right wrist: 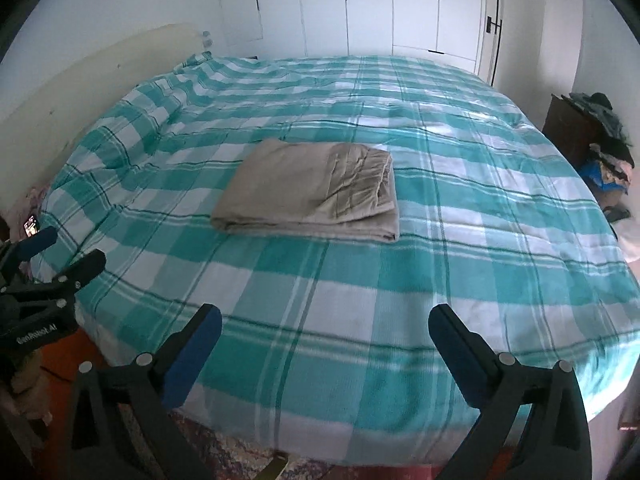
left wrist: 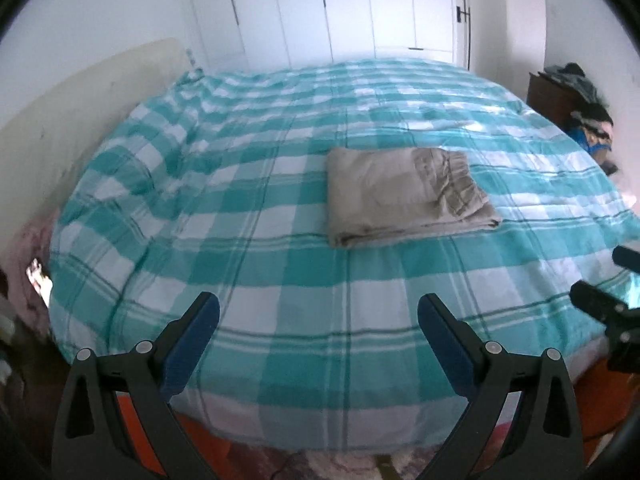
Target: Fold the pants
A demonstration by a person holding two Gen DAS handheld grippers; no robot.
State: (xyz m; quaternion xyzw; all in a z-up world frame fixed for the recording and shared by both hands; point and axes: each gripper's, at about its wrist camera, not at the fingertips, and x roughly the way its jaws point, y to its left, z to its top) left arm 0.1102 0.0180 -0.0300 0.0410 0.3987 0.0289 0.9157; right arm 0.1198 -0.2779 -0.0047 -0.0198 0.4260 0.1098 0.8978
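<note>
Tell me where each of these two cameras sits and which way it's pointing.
Left wrist: on the left hand-held gripper at the bed's near edge, facing across the bed toward the wardrobe; its open fingers show, the right hand-held gripper at right.
Right wrist: on the right hand-held gripper, same facing; the left one at left.
Shared: folded pants, checked bedspread.

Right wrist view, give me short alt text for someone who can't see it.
Beige cloth pants lie folded into a neat rectangle on a teal-and-white checked bedspread. The open right gripper hangs empty near the bed's edge, with the left gripper at the frame's left and white wardrobe doors behind.
</note>
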